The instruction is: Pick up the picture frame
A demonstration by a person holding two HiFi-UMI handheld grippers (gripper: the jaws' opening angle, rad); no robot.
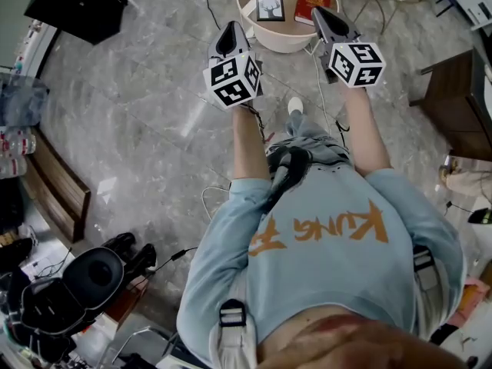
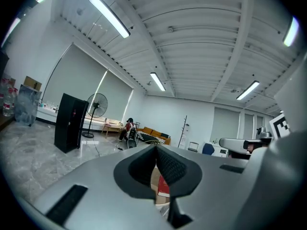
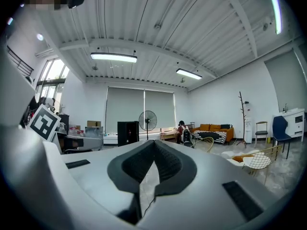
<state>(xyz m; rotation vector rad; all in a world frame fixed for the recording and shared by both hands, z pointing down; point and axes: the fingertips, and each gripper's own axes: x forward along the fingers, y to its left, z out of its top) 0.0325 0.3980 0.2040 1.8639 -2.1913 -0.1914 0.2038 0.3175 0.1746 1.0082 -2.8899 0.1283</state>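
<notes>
Grey marbled floor (image 1: 138, 114) fills most of the head view, with a small round table (image 1: 286, 43) at 12 o'clock. The picture frame (image 1: 270, 8), dark-edged with a pale picture inside, lies flat on the tabletop towards the table's 9 o'clock side. A red book (image 1: 312, 4) lies just beside it at its 3 o'clock, and the two do not touch.

The person, in a light blue sweatshirt (image 1: 323, 244), holds both arms out towards the table. The left gripper (image 1: 231, 29) shows at the table's 8 o'clock, with its tip just outside the rim and clear of the frame. Its own view shows the jaws clenched tip to tip with nothing between them. A sliver of the tabletop and the red book shows through the narrow gap below the pads.

The right gripper (image 1: 320, 14) has its tip over the table's 3 o'clock edge, close to the red book. Its jaws are also pressed together and empty, and only floor and a thin cable show through the slit beneath them.

A black cabinet (image 1: 77, 6) stands at 10 o'clock in the head view. A wooden bench (image 1: 58, 187) is at 8 o'clock, and a black office chair (image 1: 92, 271) is at 7 o'clock. In the left gripper view a standing fan (image 2: 96, 104) is at 9 o'clock.
</notes>
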